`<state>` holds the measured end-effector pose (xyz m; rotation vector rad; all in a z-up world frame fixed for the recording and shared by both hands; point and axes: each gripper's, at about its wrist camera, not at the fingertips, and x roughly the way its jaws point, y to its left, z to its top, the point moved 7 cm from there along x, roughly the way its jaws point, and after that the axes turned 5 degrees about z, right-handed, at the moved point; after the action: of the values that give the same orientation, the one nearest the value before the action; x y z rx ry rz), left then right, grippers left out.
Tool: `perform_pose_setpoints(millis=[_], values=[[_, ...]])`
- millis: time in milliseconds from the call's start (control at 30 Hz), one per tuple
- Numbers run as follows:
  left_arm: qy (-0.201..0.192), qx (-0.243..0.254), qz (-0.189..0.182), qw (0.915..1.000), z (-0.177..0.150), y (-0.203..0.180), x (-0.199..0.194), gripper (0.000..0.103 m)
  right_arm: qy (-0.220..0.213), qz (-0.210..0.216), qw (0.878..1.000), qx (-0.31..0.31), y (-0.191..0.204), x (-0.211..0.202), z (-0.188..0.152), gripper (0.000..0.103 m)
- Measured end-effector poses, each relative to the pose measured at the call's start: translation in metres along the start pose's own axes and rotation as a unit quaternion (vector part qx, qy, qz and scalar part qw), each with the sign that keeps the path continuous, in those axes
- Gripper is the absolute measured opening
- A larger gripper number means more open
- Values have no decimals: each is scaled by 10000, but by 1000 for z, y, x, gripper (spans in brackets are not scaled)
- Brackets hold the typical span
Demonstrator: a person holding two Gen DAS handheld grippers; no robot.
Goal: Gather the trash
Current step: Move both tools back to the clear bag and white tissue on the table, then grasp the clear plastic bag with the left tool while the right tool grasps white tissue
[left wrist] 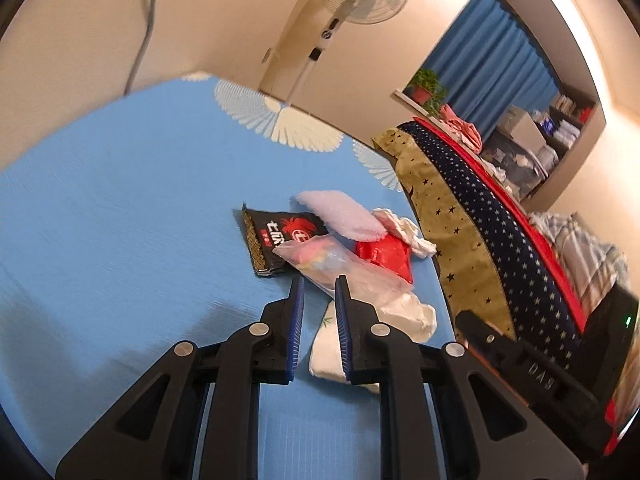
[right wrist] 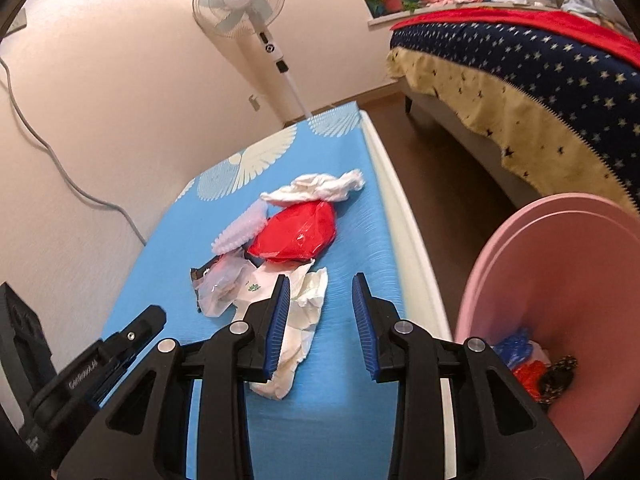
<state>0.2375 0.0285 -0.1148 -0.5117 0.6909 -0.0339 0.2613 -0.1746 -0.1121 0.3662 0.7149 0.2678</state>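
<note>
**Both grippers over the litter pile, nothing held**

Landmark for this entry: the red plastic bag (right wrist: 298, 234), lying mid-pile on the blue mat (left wrist: 120, 220).

My left gripper (left wrist: 319, 286) has its jaws parted by a narrow gap, with nothing clamped. Its tips sit just short of the clear plastic bag (left wrist: 332, 264), which lies on the near side of the red bag and overlaps a black snack wrapper (left wrist: 276, 240) on the side away from the bed. I cannot tell whether the tips touch the clear bag.

My right gripper (right wrist: 322, 286) has its jaws parted wider, also empty. Bare mat shows between them. Its left finger (right wrist: 276, 320) overlaps the crumpled white paper (right wrist: 304, 312), which runs from the red bag's near edge toward me; whether they touch I cannot tell.

Other trash around the red bag:
- pale ridged foam piece (right wrist: 240, 232), touching its wall side
- twisted white tissue (right wrist: 320, 186), touching its far side

Pink bin (right wrist: 560, 280): off the mat's edge on the bed side, nearer me than the red bag. Blue, red and dark scraps lie in its bottom.

Beyond the red bag, past the mat's far end, stands a pedestal fan (right wrist: 240, 0). The bed with star-print covers (right wrist: 540, 92) is well apart, across the brown floor.
</note>
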Motion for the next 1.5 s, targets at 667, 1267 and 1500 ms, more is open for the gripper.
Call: perform_pose_setpoints(millis=[667, 1267, 1500], values=[[662, -973, -704, 9905, -10, -5, 52, 36, 519, 316, 9981, -83, 9, 32, -12, 27], [156, -166, -285, 9993, 9, -15, 3, 1, 229, 376, 9980, -455, 31, -9, -7, 4], [-95, 252, 0, 9996, 15, -16, -38, 1, 35, 276, 9972, -696, 41, -44, -6, 3]])
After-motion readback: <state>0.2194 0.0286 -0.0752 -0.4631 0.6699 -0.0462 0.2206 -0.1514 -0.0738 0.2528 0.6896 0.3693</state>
